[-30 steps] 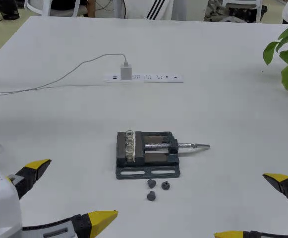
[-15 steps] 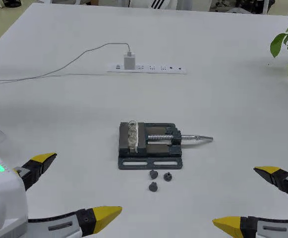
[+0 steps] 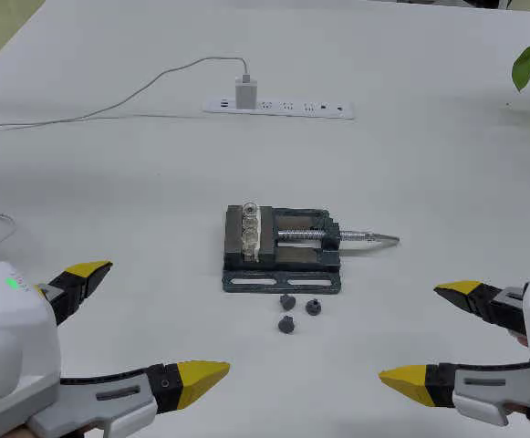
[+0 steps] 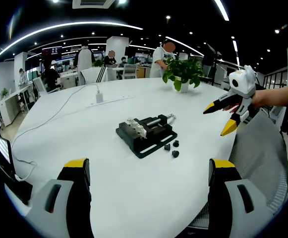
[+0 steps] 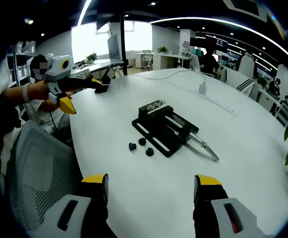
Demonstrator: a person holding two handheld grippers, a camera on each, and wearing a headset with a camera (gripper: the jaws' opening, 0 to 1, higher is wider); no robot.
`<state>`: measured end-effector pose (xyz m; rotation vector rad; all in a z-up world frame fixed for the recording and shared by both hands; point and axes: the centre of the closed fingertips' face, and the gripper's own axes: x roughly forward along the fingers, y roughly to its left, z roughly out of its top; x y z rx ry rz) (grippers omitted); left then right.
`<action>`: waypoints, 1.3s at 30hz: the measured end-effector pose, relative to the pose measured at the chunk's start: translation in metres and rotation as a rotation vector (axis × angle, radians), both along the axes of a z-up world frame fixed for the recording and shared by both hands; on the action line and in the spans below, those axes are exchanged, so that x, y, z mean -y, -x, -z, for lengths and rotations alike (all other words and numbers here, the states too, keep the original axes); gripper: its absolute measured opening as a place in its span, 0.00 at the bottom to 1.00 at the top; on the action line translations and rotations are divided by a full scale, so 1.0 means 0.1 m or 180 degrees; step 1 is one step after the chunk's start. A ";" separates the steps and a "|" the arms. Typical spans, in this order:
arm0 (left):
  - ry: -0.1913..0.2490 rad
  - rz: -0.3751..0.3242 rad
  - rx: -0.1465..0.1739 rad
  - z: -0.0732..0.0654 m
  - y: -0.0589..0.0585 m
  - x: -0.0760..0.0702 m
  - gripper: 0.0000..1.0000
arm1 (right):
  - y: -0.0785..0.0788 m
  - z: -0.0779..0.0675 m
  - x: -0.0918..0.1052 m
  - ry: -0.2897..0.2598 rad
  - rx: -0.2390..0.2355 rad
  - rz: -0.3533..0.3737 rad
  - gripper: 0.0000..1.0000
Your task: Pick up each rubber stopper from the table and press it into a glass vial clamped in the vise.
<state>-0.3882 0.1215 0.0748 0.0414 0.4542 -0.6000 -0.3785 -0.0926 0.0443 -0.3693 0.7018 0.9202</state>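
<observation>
Fingers [image 3: 196,376] of the left gripper [image 3: 169,318] are spread wide and hold nothing, and the right gripper [image 3: 409,331] has its yellow tips just as far apart and is also empty. One hovers at the near left and the other at the near right of the white surface [image 3: 429,173], both well apart from the work. Midway between them stands the dark grey bench vise [image 3: 283,283], its silver screw handle [image 3: 365,238] pointing right. A short row of clear glass vials [image 3: 249,233] is clamped upright at its left end. Three small dark grey rubber stoppers [image 3: 287,301] lie loose in a tight cluster on the surface just on the near side of the vise base, not touching it. By the look of it the task is at its very start: no stopper is lifted, and all three seem not yet seated. The step in hand is the approach to the first pick. The next move calls for one gripper to come forward and down over a single stopper. Its fingers should narrow to straddle that one without knocking its close neighbours, then pinch it so that the plug end can face down for the vial mouth.
</observation>
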 end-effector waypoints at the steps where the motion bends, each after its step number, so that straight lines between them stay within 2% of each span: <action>1: -0.0001 -0.0001 0.0000 0.00 0.00 0.00 0.99 | -0.01 -0.01 -0.03 -0.0002 0.0000 -0.0049 0.67; 10: 0.0019 0.0005 -0.0033 0.04 0.04 0.02 0.99 | -0.04 0.02 -0.38 0.0032 -0.0044 -0.0539 0.47; 13: 0.0036 0.0007 -0.0046 0.06 0.04 0.03 0.99 | -0.05 0.05 -0.49 0.0041 -0.0067 -0.0657 0.46; 17: 0.0037 0.0013 -0.0077 0.09 0.05 0.04 0.99 | -0.07 0.12 -0.59 0.0110 -0.0079 -0.0838 0.39; 21: 0.0115 -0.0004 -0.0119 0.10 0.04 0.07 0.99 | -0.10 0.18 -0.68 0.0104 -0.0126 -0.0941 0.30; 24: 0.0079 0.0003 -0.0120 0.12 0.03 0.07 0.99 | -0.12 0.22 -0.74 0.0092 -0.0182 -0.1002 0.26; 33: 0.0095 -0.0011 -0.0141 0.12 -0.01 0.07 0.99 | -0.17 0.34 -0.89 0.0174 -0.0242 -0.1227 0.10; 39: 0.0089 -0.0017 -0.0163 0.13 0.00 0.06 0.99 | -0.14 0.46 -0.99 0.0231 -0.0305 -0.1353 0.06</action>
